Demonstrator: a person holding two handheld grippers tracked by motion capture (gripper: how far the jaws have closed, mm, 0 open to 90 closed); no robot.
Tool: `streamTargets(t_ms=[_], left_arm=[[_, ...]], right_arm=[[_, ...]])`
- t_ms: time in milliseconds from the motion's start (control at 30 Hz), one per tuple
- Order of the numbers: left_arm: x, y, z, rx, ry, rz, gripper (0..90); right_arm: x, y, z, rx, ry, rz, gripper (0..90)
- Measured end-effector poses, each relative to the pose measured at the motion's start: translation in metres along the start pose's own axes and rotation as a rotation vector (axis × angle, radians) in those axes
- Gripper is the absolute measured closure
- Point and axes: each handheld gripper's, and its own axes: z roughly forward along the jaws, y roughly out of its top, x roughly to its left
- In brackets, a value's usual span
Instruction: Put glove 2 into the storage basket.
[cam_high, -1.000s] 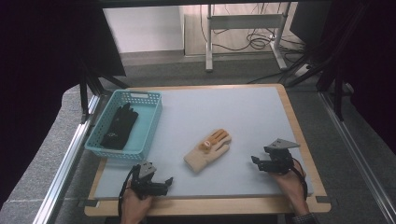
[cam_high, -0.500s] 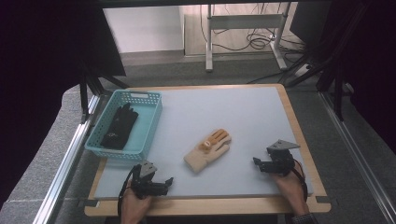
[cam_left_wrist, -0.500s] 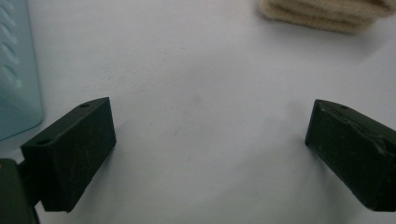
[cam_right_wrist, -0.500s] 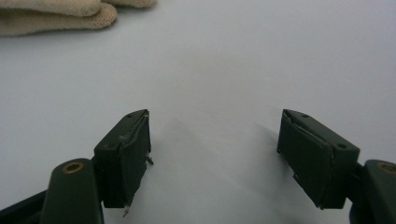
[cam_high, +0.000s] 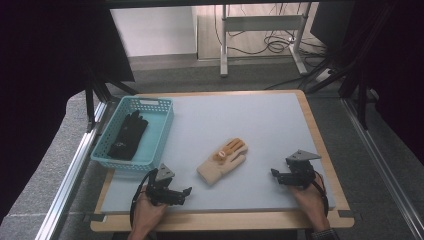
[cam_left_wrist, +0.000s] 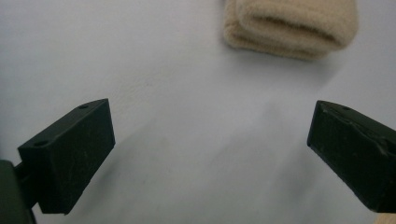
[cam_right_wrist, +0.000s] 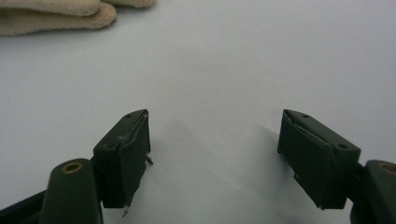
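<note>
A beige knit glove (cam_high: 223, 160) with an orange palm print lies flat near the middle front of the grey mat. Its cuff (cam_left_wrist: 289, 25) shows at the top of the left gripper view, and its fingertips (cam_right_wrist: 56, 14) at the top left of the right gripper view. My left gripper (cam_high: 185, 193) rests low on the mat, left of the glove's cuff, open and holding nothing. My right gripper (cam_high: 276, 175) sits on the mat to the glove's right, also open and holding nothing. A black glove (cam_high: 127, 135) lies inside the teal basket (cam_high: 164, 131).
The teal basket stands at the table's left side. The grey mat (cam_high: 250, 125) is bordered by a wooden table edge (cam_high: 220, 220). Metal rails run along both sides, and a desk frame with cables stands on the floor behind.
Both grippers have stayed near the front edge with only a slight shift. The gloves have not moved.
</note>
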Motion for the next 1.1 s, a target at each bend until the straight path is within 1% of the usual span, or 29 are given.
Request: streamTargets(t_ms=[33,233,333,367,467,567,667,800,933,1100], left_arm=[[0.000,0.004,0.002,0.005,-0.010,-0.002,0.9],[-0.002,0.028,0.010,0.010,-0.039,0.022,0.2],[-0.003,0.040,0.016,0.018,-0.065,0.027,0.0],[-0.004,0.045,0.018,0.024,-0.080,0.032,0.0],[-0.006,0.058,0.024,0.025,-0.110,0.039,0.0],[-0.009,0.070,0.031,0.033,-0.116,0.058,0.2],[-0.014,0.084,0.039,0.044,-0.111,0.079,0.9],[-0.020,0.097,0.050,0.062,-0.117,0.103,2.1],[-0.027,0.105,0.063,0.086,-0.129,0.128,2.7],[-0.035,0.112,0.080,0.113,-0.119,0.160,2.6]], right_arm=[[0.000,0.000,0.000,0.000,0.000,0.000,24.4],[0.000,0.000,0.000,0.000,-0.001,0.000,24.2],[0.000,0.000,0.000,0.000,-0.002,0.000,24.0],[0.000,0.000,0.000,0.000,-0.002,0.001,24.0],[0.000,0.000,0.000,0.000,-0.003,0.001,23.9],[0.000,0.000,0.000,0.000,-0.003,0.001,23.9],[0.000,0.000,0.000,0.000,-0.003,0.000,23.8],[0.000,0.000,0.000,0.001,-0.003,0.001,23.7],[0.000,0.000,0.000,0.001,-0.003,0.001,23.7],[0.000,0.000,0.000,0.001,-0.003,0.001,23.6]])
